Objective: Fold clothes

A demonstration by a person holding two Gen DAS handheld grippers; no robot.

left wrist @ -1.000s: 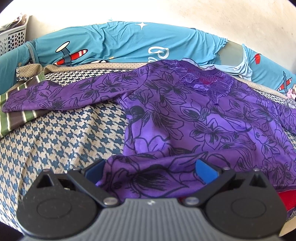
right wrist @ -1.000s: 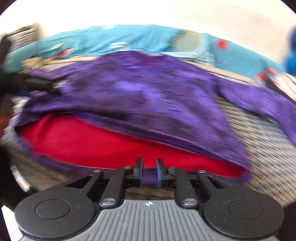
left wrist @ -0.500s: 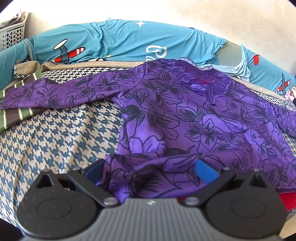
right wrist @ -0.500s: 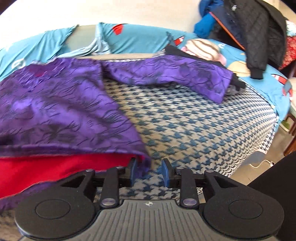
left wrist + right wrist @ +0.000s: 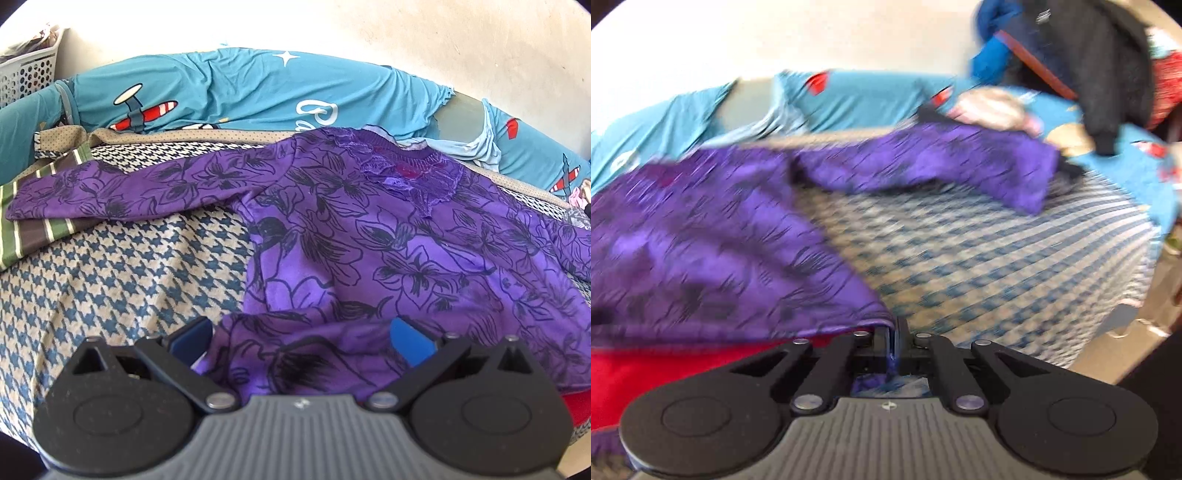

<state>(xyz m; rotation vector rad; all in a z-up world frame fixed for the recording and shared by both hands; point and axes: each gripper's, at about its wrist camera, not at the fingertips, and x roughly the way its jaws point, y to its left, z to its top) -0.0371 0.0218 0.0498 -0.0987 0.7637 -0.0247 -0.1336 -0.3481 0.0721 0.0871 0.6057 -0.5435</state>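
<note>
A purple top (image 5: pixel 369 236) with black flower outlines lies face up on the houndstooth bed cover (image 5: pixel 122 280), both sleeves spread sideways. My left gripper (image 5: pixel 301 336) stands open at the near left hem, and a bunched fold of the hem lies between its blue pads (image 5: pixel 410 339). In the blurred right wrist view, the purple top (image 5: pixel 713 236) shows its red inner side (image 5: pixel 646 373) along the near edge. My right gripper (image 5: pixel 894 343) is shut on the top's near right hem corner. The right sleeve (image 5: pixel 942 170) stretches toward the far right.
Teal aeroplane-print bedding (image 5: pixel 258 92) lines the wall behind. A green-and-brown striped cloth (image 5: pixel 40 229) lies under the left sleeve, with a white laundry basket (image 5: pixel 26 74) beyond. A black jacket (image 5: pixel 1108 62) and blue garment (image 5: pixel 993 51) sit at the far right. The bed edge (image 5: pixel 1115 306) drops off right.
My right gripper's fingers have closed from slightly apart onto the top's hem corner, and its view is blurred by motion. The left gripper has hardly moved and stays open.
</note>
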